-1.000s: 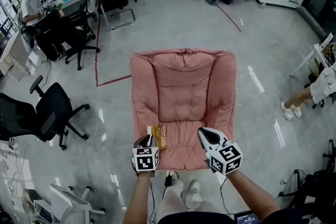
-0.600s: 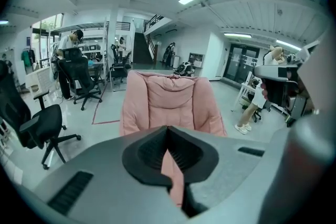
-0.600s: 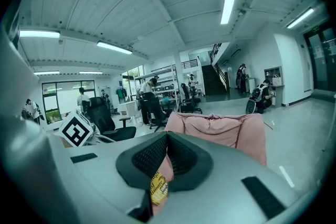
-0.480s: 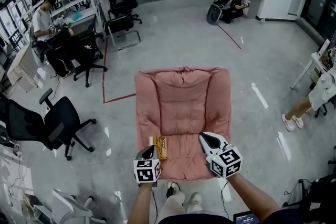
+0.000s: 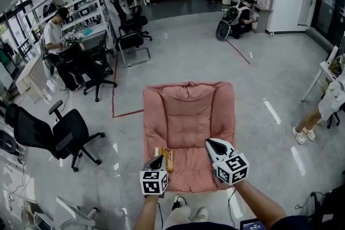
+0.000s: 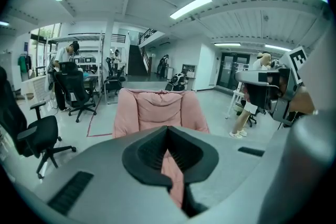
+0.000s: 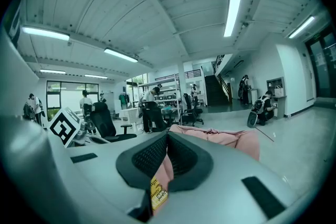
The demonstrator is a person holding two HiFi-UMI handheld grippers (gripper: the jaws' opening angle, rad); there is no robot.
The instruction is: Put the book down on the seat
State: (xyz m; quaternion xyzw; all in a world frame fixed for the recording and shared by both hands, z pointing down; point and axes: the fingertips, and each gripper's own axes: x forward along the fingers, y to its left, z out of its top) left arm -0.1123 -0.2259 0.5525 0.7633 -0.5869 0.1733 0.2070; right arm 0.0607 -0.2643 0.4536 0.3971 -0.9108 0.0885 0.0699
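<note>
The book (image 5: 166,156) lies flat on the front left of the pink seat (image 5: 188,116), just beside the left gripper (image 5: 157,162), whose 2 jaws are closed on nothing, while the right gripper (image 5: 210,144), over the seat's front right, is likewise closed and empty

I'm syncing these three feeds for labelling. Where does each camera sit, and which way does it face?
Head view: on the person's head, steeply down at the pink seat and book; forearms, left gripper, right gripper show.
Left gripper view: along its shut jaws toward the seat; right gripper at right.
Right gripper view: along its shut jaws across the seat toward desks; left gripper's cube at left.
All three share the seat.
</note>
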